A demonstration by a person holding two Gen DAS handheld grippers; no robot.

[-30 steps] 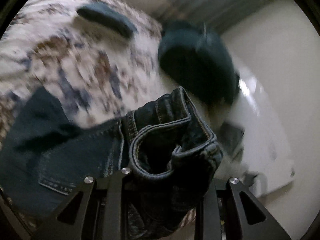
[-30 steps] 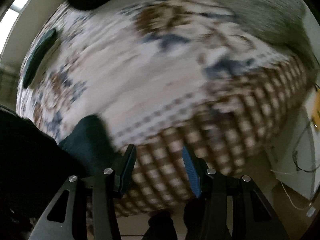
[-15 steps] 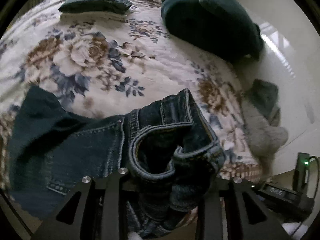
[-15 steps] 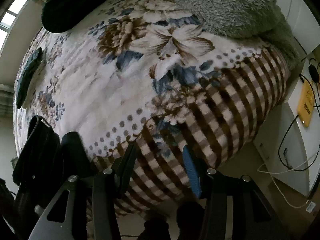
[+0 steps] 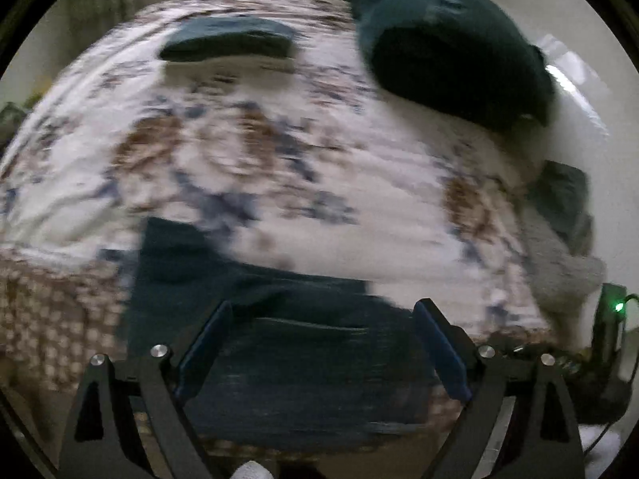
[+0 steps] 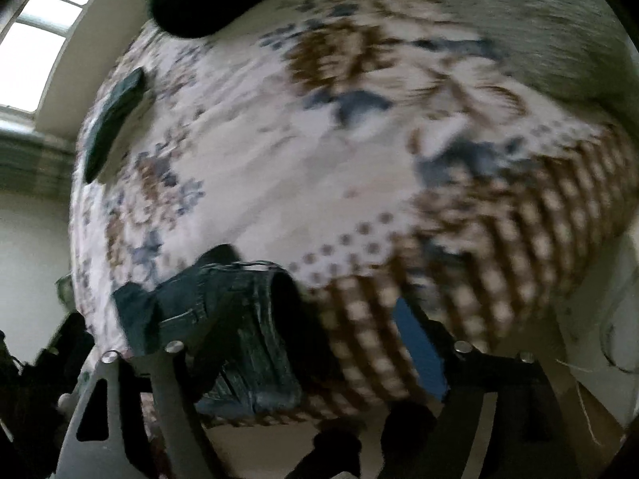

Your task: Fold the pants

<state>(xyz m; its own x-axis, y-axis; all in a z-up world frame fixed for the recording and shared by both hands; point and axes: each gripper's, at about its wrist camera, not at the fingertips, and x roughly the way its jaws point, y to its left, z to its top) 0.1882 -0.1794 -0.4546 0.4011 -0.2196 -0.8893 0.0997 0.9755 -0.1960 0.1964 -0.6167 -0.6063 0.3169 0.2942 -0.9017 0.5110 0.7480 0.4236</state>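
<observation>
Dark blue denim pants (image 5: 279, 343) lie on the near edge of a floral blanket on the bed (image 5: 247, 151), blurred by motion. My left gripper (image 5: 319, 347) is open and empty just above them, fingers apart on either side. In the right wrist view the pants (image 6: 235, 311) lie bunched at the bed's lower left edge. My right gripper (image 6: 319, 343) is open and empty, its left finger (image 6: 223, 319) over the pants' waistband.
A folded dark garment (image 5: 227, 42) lies at the far side of the bed. A large dark pillow (image 5: 451, 60) sits at the far right, a grey fuzzy blanket (image 5: 559, 255) at the right edge. A device with a green light (image 5: 611, 311) stands beside the bed.
My left gripper has let go of the pants' waistband and opened; the pants now lie on the bed. The right gripper has swung toward the pants.
</observation>
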